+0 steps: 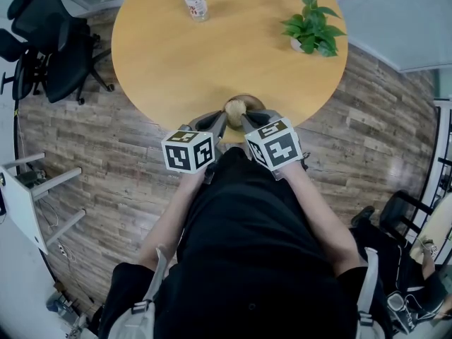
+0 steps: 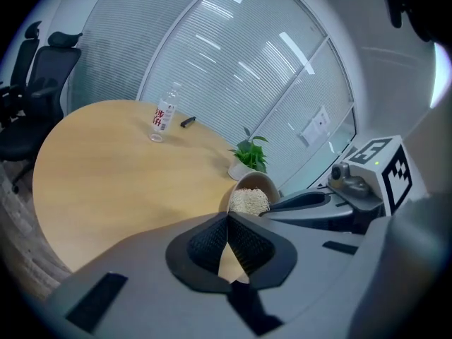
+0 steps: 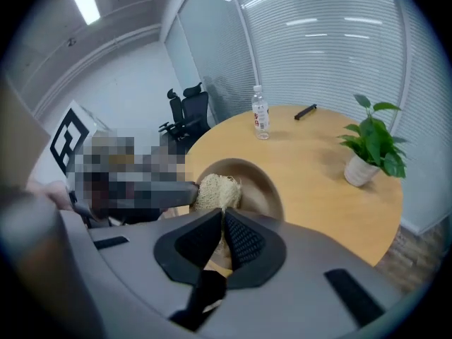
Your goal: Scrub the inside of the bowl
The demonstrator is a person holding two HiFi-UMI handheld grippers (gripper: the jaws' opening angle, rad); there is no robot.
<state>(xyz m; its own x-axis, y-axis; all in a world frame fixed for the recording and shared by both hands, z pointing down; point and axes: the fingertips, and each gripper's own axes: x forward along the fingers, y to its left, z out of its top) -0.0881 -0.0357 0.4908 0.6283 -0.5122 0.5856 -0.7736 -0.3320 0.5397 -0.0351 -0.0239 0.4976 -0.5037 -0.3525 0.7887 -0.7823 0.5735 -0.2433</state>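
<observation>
round wooden bench (image 1: 176,55) over a plank floor (image 1: 106,154), with a bottle (image 1: 195,0) and a plant (image 1: 312,28) well apart at its far side. the bowl (image 1: 250,99) is at the very near edge, tipped so its inside faces the grippers, and a pale scrubber (image 1: 235,107) lies inside it. the left gripper (image 2: 227,216) has its jaws narrow, tips together, and seems to pinch the bowl's near rim; the right gripper view shows its tip at the bowl's left rim. the right gripper (image 3: 222,214) has its jaws narrow too, closed on the scrubber, whose fibres show between them

risks, as i judge them: the bowl is tipped and held only by a thin pinch on the rim, so a hard push from the scrubber could twist it out of the jaws or swing it round that one point. so near the edge, a loose bowl would likely drop off the bench to the floor. the scrubber is soft and held by a small bite, so dragging it along the wall may pull it free. the two sets of jaws sit just beside each other, so a wide stroke could knock them together and jar the hold
</observation>
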